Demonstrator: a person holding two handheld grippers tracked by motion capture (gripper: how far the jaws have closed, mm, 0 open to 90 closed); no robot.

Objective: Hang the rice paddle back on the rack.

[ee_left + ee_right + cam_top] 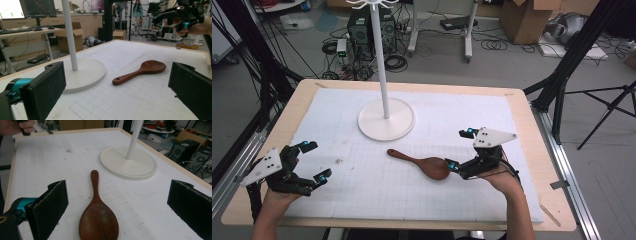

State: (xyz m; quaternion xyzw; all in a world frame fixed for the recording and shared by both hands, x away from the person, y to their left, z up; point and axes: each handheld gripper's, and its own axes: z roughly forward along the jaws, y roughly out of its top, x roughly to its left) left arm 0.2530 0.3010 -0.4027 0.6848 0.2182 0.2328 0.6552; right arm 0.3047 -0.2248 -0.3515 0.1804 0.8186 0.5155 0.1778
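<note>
Gaping wide and empty, the jaws of the right gripper (460,148) flank the bowl of a dark brown wooden spoon (421,163) lying flat on the white gridded desk (362,195). The left gripper (314,161) hovers well apart, jaws spread, beside a white round-based pole stand (386,118).

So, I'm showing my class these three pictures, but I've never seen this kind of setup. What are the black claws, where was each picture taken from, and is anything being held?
A person holds a two-jaw tool in each hand: the left gripper and the right gripper. One picture looks down from above; the other two come from cameras riding on each gripper. On the table lie a wooden spoon and a white stand with a round base. Both grippers are open, holding nothing. The right one is nearest the spoon's bowl.
</note>
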